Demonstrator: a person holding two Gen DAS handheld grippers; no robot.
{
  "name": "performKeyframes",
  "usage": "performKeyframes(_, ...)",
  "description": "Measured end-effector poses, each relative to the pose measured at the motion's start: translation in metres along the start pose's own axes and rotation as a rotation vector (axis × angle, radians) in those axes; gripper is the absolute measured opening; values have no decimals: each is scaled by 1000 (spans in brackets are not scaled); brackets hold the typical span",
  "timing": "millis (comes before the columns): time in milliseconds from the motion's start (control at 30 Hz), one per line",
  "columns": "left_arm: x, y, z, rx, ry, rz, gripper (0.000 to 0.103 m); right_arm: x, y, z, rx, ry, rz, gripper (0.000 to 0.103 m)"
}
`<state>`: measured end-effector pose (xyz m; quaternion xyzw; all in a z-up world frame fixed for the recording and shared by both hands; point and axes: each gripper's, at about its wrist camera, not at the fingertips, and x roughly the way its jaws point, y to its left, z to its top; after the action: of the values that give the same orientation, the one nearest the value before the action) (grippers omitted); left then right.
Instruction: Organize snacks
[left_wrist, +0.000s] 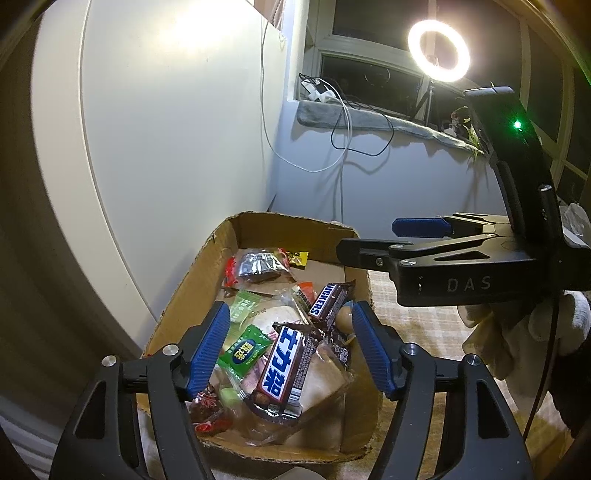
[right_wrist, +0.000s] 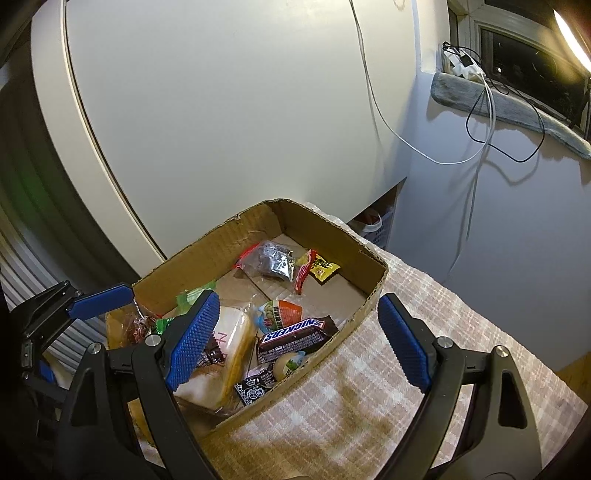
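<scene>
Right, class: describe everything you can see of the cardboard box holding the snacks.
The cardboard box is a shallow, open-topped tray of brown corrugated card with rough, torn upper edges and a taped seam along its floor. It sits flat on a checked cloth, close to a pale wall panel. Wrapped snacks crowd its near end, while the far end is mostly bare card. Neither gripper touches it.

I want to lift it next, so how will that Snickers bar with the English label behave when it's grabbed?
The Snickers bar looks like a solid block, so probably stiff and fairly dense for its size. Its glossy wrapper may slip on the pads. It lies propped on other snacks in the box, so a push would likely slide it off rather than roll it.
</scene>
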<state>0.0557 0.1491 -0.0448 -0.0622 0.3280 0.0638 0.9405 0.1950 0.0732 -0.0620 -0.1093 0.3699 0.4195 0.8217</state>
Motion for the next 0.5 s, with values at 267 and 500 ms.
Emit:
performKeyframes(267,-6,-1,-2,-7,-5,8,69,-9,1,-6,9,-11,-1,90)
performKeyframes(500,-13,-1,-4,-12,-15,17,69,-17,5,-10,17,-28,-13,90)
